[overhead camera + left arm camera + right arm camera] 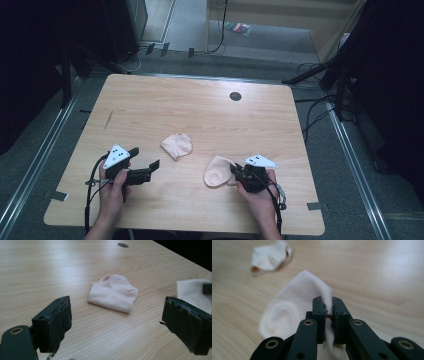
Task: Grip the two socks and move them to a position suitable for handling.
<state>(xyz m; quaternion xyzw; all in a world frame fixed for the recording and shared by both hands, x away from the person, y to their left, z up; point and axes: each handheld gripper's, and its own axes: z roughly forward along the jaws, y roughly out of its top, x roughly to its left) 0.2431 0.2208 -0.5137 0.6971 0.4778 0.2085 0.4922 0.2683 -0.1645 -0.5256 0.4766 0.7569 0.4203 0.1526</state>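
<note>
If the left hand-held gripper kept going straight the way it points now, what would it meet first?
Most likely the folded sock, which lies dead ahead between the open jaws of the left hand-held gripper. Bare table lies before it; the depth is hard to judge.

High view overhead facing forward-down on the table (200,100), both gripper views low, close, sharing the folded sock (113,293).

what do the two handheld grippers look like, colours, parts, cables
Both the left gripper and the right gripper are black, each topped by a white three-cornered plate with dark dots. Worn dark padding lines the fingers, brass-coloured rivets pin the linkages, and a black cable trails from each.
</note>
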